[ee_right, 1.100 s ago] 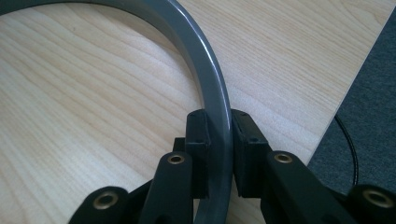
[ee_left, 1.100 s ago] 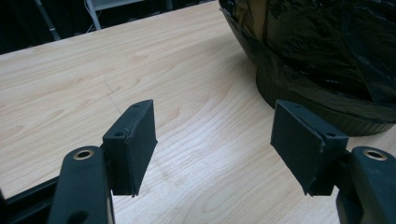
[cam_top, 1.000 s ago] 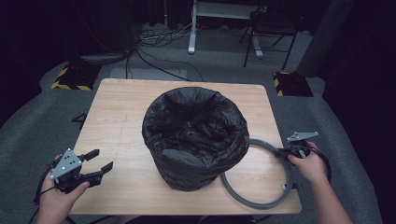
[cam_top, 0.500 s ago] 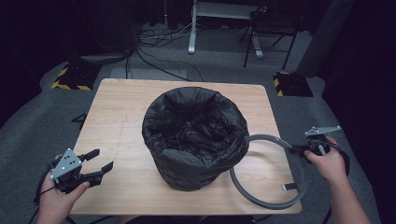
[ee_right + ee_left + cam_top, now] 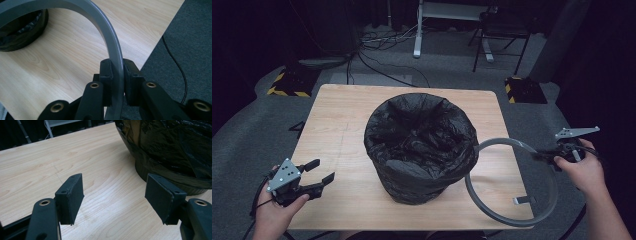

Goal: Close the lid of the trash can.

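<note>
the grey ring [image 5: 110,37] sits clamped between the right gripper [image 5: 117,75] pads, seemingly clear of the table.

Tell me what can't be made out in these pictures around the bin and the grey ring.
- Bin inside: high view, the crumpled black bag hides any contents.
- Grey ring: right gripper view, cut off by the top edge; the right gripper covers the clamped stretch.
- Bin: left gripper view, cut off by the right edge.

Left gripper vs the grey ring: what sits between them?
The bin lined with a black bag stands between the open left gripper and the grey ring held in the right gripper, seen in the high view; otherwise bare table.
</note>
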A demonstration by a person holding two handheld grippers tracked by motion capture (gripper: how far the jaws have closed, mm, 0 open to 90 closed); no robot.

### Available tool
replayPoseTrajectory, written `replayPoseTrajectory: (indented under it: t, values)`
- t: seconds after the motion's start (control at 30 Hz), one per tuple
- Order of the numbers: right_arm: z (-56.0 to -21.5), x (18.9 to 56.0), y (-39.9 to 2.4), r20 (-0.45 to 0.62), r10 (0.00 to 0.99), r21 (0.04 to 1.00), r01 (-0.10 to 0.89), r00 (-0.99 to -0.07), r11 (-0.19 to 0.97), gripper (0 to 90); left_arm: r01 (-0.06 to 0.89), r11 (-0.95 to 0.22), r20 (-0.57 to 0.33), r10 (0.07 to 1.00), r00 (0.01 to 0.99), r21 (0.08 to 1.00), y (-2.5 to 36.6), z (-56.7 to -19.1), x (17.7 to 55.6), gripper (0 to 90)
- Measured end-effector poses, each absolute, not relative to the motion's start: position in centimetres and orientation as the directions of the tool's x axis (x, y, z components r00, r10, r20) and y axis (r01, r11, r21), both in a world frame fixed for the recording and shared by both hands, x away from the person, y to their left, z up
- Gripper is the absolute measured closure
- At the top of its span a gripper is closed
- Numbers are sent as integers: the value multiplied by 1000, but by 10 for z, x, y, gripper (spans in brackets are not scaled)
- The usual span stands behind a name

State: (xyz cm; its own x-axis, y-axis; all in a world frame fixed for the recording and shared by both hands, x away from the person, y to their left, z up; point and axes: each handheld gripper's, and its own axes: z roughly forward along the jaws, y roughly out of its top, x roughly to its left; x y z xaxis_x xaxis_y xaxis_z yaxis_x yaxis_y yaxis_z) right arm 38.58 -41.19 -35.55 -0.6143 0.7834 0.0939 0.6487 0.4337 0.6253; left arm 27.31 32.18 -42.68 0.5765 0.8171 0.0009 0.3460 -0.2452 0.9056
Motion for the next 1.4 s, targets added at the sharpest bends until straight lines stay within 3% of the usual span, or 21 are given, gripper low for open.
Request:
replayPoseTrajectory:
  t: [1.4]
  values:
    - [-231,358,-417,43,759,676,578,-650,457,793,331,-257,7,800,600,908,311,-424,282,312]
